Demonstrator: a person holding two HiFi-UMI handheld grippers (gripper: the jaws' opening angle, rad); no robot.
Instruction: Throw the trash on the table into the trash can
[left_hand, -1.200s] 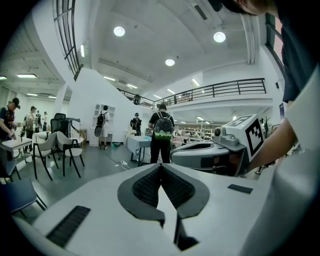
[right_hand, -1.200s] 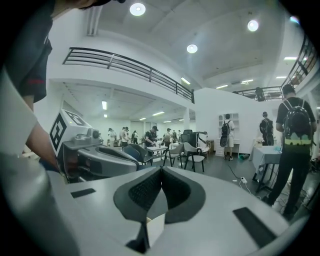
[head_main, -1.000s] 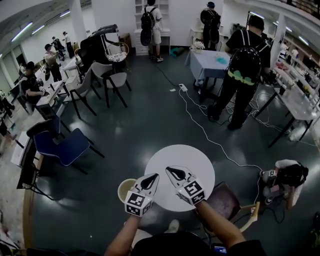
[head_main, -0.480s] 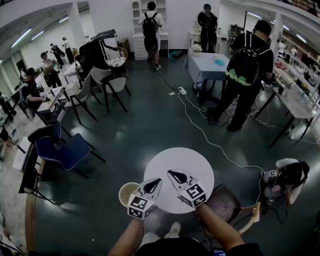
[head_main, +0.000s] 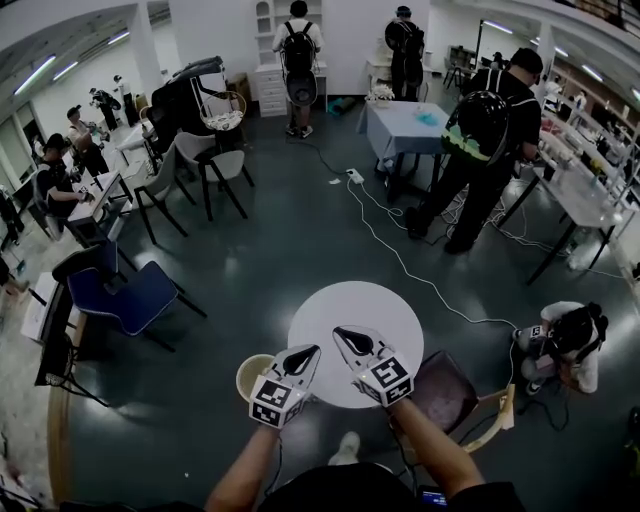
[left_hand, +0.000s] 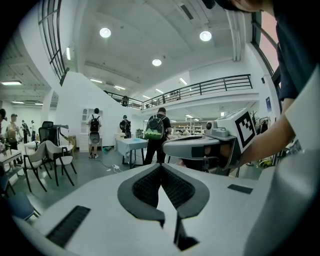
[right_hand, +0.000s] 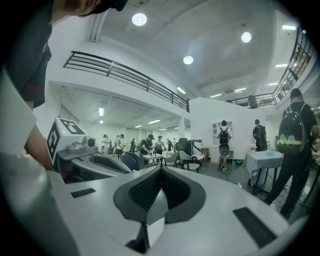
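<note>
The round white table (head_main: 372, 305) shows a bare top in the head view; I see no trash on it. A pale round trash can (head_main: 248, 376) stands on the floor at the table's near left. My left gripper (head_main: 312, 350) hangs over the table's near-left rim, just right of the can, jaws shut with nothing between them. My right gripper (head_main: 338, 332) is beside it over the table's near edge, also shut and holding nothing. In the left gripper view the closed jaws (left_hand: 161, 165) point out level across the room, with the right gripper (left_hand: 200, 148) alongside. The right gripper view shows the same closed tips (right_hand: 161, 169).
A brown chair (head_main: 446, 396) stands at the table's near right, a blue chair (head_main: 130, 298) to the left. A white cable (head_main: 420, 276) runs across the dark floor behind the table. A person crouches at the right (head_main: 566, 340); others stand at desks farther back.
Both grippers keep their shut, side-by-side pose over the table's near edge. The head view has shifted slightly, so the room has drifted a little in the picture.
</note>
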